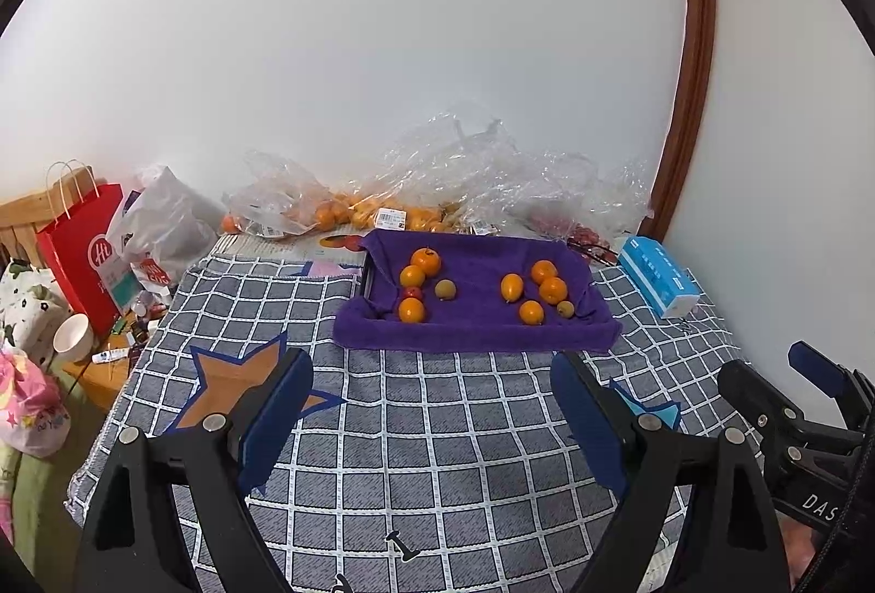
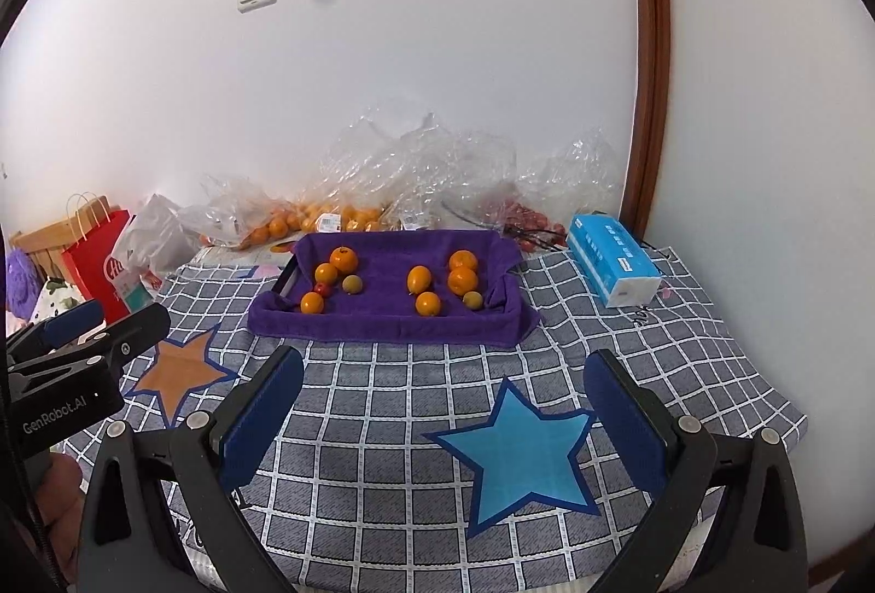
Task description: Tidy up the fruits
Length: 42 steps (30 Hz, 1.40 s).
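White wall behind; tabletop wears a woven grey checked cloth (image 2: pixel 383 407) with star patches. Purple towel-lined tray (image 1: pixel 476 319) sits at 12 o'clock, well apart from both claws. Fruits in two clusters on the plush towel: left group (image 1: pixel 418 284) of round oranges, one small red and one dull green; right group (image 1: pixel 538 292) of oranges, one oval, one green. Crinkled clear bags (image 1: pixel 437 177) behind. Tissue box (image 2: pixel 612 259) at 2 o'clock. Left claw (image 1: pixel 432 423) wide, empty. Right claw (image 2: pixel 443 423) wide, empty.
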Available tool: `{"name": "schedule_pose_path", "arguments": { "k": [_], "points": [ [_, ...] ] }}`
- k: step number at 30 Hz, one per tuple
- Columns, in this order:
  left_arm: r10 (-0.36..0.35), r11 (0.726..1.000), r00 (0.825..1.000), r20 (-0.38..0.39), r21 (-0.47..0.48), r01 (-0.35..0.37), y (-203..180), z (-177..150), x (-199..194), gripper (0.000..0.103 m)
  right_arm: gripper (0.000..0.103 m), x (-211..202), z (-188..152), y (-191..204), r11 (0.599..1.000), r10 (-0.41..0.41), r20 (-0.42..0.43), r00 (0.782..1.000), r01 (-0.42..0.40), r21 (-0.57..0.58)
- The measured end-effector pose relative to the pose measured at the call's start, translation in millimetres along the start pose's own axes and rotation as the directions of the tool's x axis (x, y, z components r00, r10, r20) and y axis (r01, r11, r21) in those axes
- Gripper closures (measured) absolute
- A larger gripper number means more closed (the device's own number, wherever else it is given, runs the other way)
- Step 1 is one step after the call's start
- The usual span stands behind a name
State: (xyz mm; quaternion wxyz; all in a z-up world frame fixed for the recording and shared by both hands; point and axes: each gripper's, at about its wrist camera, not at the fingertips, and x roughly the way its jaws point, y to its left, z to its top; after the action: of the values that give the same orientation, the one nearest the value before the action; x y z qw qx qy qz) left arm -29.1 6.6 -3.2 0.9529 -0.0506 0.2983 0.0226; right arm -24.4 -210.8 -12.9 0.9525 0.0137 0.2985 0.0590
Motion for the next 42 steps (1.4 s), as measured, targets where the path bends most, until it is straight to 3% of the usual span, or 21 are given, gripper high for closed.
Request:
{"name": "schedule_pose_path", "arguments": {
  "k": [42],
  "points": [
    [0.003,1.0,1.0,-0.004,-0.006,-0.004,3.9,-1.0,3.1,0.015,0.002,-0.2,1.1,4.2,1.0,0.009,0.0,1.0,-0.009,-0.002]
  ]
}}
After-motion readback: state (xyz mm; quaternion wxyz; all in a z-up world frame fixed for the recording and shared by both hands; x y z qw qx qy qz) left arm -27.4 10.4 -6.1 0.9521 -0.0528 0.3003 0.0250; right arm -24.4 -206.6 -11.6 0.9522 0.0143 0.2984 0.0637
